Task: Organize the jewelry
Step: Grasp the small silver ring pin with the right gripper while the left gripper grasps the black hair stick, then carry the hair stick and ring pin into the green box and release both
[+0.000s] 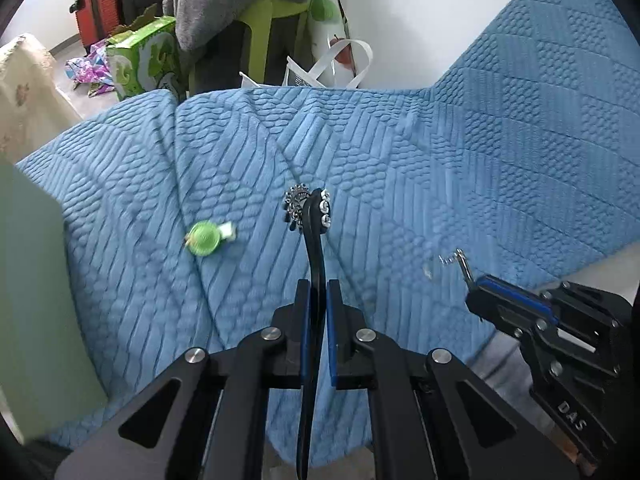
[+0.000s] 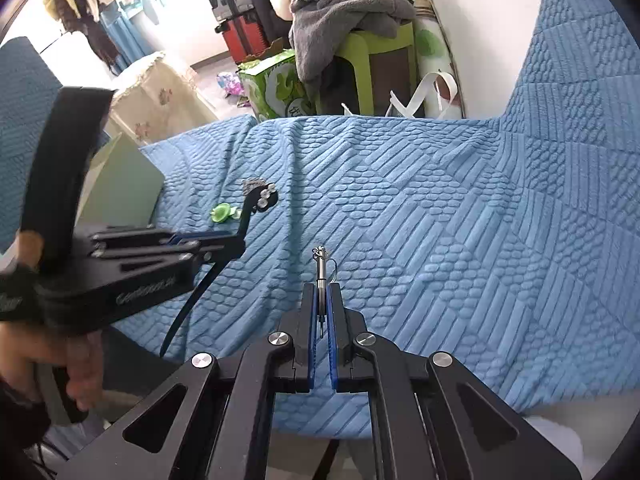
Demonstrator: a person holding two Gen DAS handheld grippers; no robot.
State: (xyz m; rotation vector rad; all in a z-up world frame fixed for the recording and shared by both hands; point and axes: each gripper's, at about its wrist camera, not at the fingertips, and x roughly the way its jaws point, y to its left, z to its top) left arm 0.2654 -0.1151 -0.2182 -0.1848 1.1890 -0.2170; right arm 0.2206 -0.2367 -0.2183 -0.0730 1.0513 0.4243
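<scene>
Left gripper point(image 1: 318, 292) jaws clamped on black hair clip point(image 1: 313, 236); its lower end cut off by frame bottom. Right gripper point(image 2: 321, 294) jaws clamped on thin silver earring point(image 2: 320, 270), detail unclear. Green ornament point(image 1: 206, 237) blurred, centre-left on blue blanket point(image 1: 480, 160). "DAS" readable lower right.

A blue quilt point(image 1: 460, 152) covers the bed; beyond it, a grey blanket point(image 2: 340, 12) drapes a green stool point(image 2: 372, 44) beside a green box point(image 1: 144, 60).

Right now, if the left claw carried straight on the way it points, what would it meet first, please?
Probably the blue quilted blanket. The left claw, shut on a black hair clip, points down at it, and nothing shows between, though depth is unclear.
</scene>
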